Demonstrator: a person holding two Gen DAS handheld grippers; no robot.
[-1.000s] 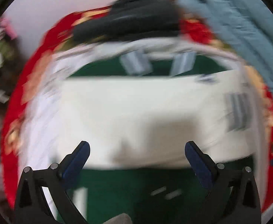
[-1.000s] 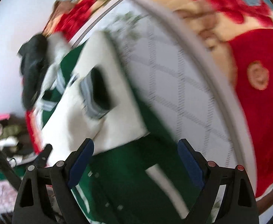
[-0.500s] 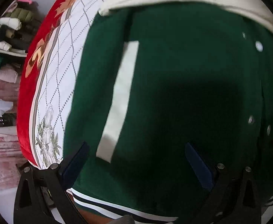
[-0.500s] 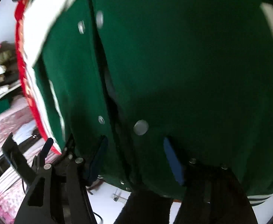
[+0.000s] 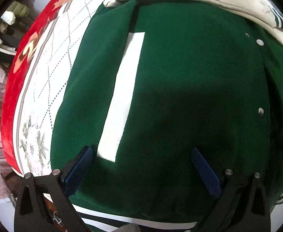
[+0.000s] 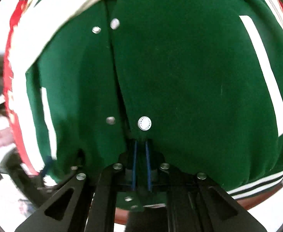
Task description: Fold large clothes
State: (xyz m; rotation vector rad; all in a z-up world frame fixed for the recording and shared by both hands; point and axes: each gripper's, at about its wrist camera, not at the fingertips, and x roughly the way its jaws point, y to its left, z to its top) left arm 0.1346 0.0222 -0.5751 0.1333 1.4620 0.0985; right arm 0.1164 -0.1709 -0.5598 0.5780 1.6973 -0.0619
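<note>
**Green jacket on the bed, one hem pinched, one side loose**

Green fleece jacket (image 5: 189, 96) spread front-up over a quilted bed cover (image 5: 50, 61), cream sleeves folded across the far end, striped hem at the near edge of the bed. Snap placket (image 6: 114, 73) hanging slightly apart, snaps undone.

Right hand-held gripper (image 6: 141, 166): nearly closed, blue pads pinching a fold of green cloth at the hem, just below a white snap (image 6: 144, 123). Cloth bunched and puckered around the grip.

Left hand-held gripper (image 5: 141, 166): wide apart, holding nothing, hovering over the hem beside the white pocket strip (image 5: 122, 96). Contact with the fabric hard to judge from this angle.

Likely next: a matching pinch on the left side, then a lift of the hem toward the collar.

Risks from here:
- Uneven fold, if only the right side rises while the left stays free; skewed crease likely.
- Single-layer grab. Open placket means front panel could peel off the back panel, leaving the back flat on the bed.
- Slip from a shallow pinch; thick fleece and ribbed hem heavy enough to pull out under a fast lift.
- Sleeves sliding off the body if the lift jerks.
- Bed cover caught along with the hem on the left, given how close the edge lies.
</note>
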